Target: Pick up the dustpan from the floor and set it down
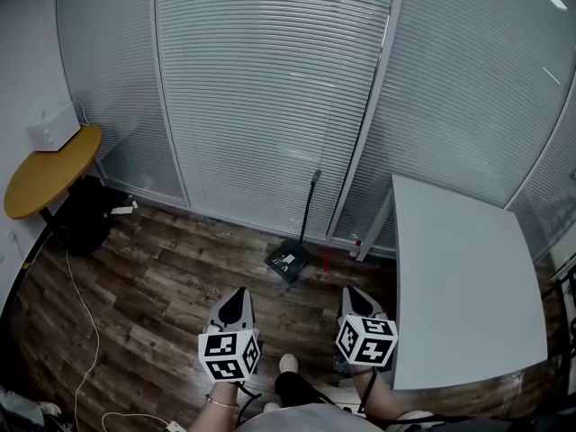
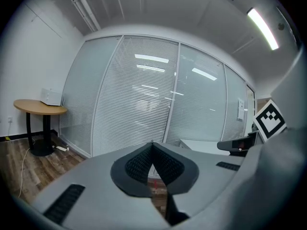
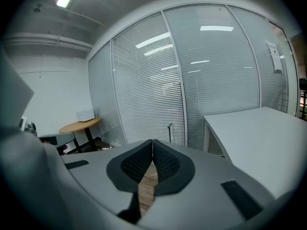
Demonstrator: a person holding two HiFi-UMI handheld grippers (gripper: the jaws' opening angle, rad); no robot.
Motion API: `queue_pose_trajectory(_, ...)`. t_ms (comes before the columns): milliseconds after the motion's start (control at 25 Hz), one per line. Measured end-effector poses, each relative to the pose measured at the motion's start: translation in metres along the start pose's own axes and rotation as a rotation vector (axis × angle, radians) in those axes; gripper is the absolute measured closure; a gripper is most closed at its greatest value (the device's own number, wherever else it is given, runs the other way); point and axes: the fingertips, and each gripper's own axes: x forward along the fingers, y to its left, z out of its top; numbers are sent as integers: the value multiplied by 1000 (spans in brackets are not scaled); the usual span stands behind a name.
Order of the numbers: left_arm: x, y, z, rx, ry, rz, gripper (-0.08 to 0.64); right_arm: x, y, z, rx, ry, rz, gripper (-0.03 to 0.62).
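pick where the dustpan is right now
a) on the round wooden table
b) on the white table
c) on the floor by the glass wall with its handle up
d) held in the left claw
c: the dustpan sits on the floor at the foot of the glass wall, its handle standing up. The left claw and right claw are both shut, empty and short of it.

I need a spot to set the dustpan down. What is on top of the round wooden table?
Only a white box, at the wall edge of the round wooden table; the rest of the top shows bare. What lies behind the box is covered.
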Motion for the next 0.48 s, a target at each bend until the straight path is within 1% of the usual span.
queue_pose_trajectory(120,14,8,1,-2,8,4,543,17,1,3,1,11,-3,560)
queue_pose_trajectory(280,45,17,3,19,12,9,543,55,-3,9,14,14,6,560)
queue_pose_trajectory(480,89,35,22,22,24,12,543,100,4,40,14,-1,13,560)
